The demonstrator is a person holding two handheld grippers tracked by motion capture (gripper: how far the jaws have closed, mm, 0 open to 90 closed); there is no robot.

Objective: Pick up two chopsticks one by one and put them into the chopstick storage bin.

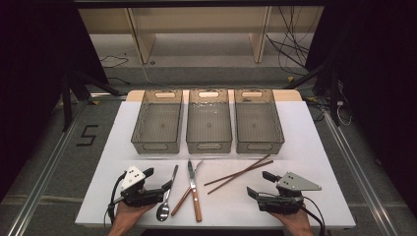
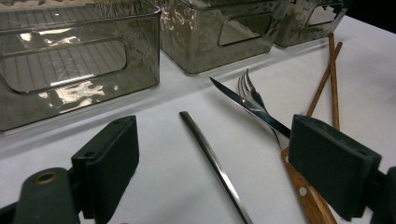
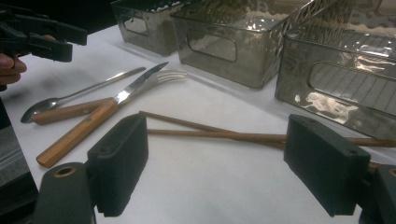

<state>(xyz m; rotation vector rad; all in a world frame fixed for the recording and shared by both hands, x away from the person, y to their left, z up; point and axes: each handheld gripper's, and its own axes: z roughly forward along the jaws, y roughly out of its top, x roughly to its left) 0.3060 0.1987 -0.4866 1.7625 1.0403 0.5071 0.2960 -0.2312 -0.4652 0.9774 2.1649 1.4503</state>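
High view: we see both hands low at the near table edge, left gripper (image 1: 156,183) beside the spoon (image 1: 167,196), right gripper (image 1: 259,185) near the chopsticks (image 1: 239,173), jaws apart on both, nothing held. Left gripper view: we look level along spread jaws at the spoon handle (image 2: 214,161), with knife (image 2: 250,109) and fork (image 2: 249,90) crossed beyond it. Right gripper view: we see spread jaws level, the chopsticks (image 3: 215,134) lying just beyond them.

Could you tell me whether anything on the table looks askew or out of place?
Mildly: the knife lies crossed over the fork, and the two chopsticks cross each other. The spoon lies apart, and the three bins stand in a straight row. Nothing looks spilled or damaged.
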